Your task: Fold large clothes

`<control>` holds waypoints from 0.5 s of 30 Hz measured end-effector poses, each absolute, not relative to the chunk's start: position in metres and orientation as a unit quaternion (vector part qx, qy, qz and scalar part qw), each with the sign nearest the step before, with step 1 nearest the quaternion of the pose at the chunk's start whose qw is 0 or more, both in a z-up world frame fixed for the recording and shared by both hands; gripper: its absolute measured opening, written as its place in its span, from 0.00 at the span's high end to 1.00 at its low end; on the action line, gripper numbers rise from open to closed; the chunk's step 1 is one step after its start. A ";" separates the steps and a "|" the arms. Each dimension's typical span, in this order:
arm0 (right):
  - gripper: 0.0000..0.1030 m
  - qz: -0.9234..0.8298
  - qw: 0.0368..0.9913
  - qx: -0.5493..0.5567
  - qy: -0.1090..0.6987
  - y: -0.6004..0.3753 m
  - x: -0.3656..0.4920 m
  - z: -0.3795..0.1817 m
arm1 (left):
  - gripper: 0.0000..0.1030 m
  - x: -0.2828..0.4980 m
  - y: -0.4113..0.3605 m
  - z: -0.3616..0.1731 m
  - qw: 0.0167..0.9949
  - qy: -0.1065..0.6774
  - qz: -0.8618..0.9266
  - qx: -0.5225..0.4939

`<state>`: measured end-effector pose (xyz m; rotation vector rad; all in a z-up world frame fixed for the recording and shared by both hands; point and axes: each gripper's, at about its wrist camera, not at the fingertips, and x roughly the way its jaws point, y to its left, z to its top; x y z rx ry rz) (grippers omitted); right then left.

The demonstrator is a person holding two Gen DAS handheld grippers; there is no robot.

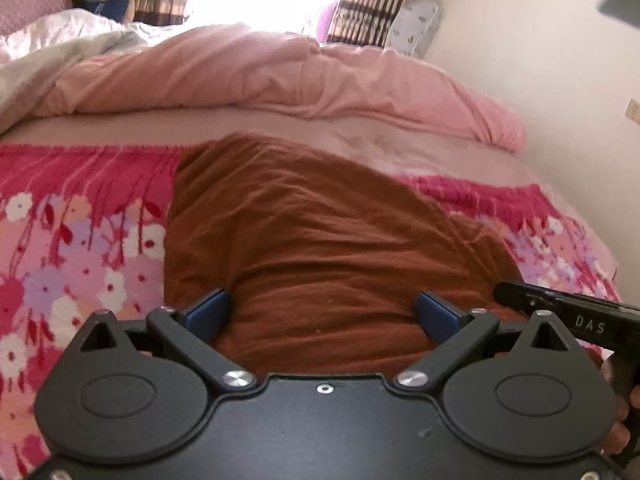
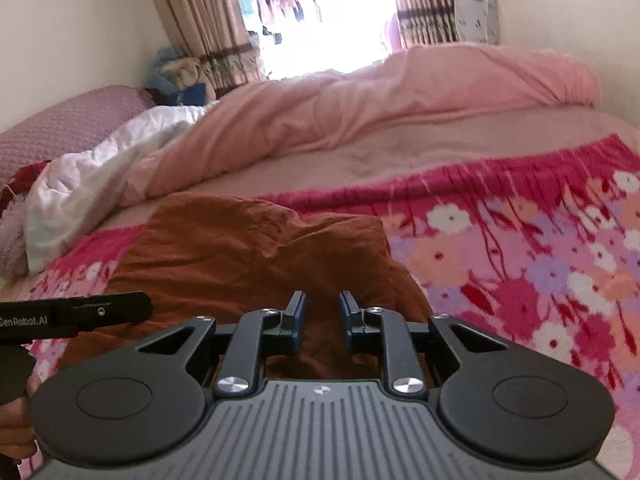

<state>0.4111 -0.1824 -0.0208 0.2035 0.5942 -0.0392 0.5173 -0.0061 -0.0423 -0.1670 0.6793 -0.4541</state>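
Note:
A rust-brown garment (image 1: 320,232) lies crumpled and partly folded on a pink floral blanket (image 1: 80,240) on the bed. My left gripper (image 1: 323,314) hovers over its near edge. Its jaws are spread wide and its blue pads (image 1: 208,314) hold nothing. In the right wrist view the same garment (image 2: 240,256) sits left of centre. My right gripper (image 2: 322,312) is above the garment's near right part, with a narrow gap between its pads and no cloth pinched. The black body of each tool shows at the edge of the other's view.
A bunched pink duvet (image 1: 280,76) lies across the far side of the bed, with a white quilt (image 2: 100,176) and a purple headboard (image 2: 60,128) at the left. Beyond are striped curtains (image 2: 200,20) and a bright window. A wall (image 1: 540,60) runs close along the right.

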 end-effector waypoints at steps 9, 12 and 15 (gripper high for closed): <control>0.80 -0.009 0.949 0.113 0.293 -0.189 0.410 -0.036 | 0.03 0.505 -0.005 -0.027 0.921 0.322 -0.208 -0.072; 0.80 -0.013 0.951 0.105 0.289 -0.186 0.402 -0.026 | 0.03 0.477 -0.002 -0.010 0.930 0.296 -0.207 -0.065; 0.78 -0.016 0.954 0.101 0.282 -0.182 0.387 -0.012 | 0.02 0.445 0.001 0.006 0.942 0.267 -0.198 -0.052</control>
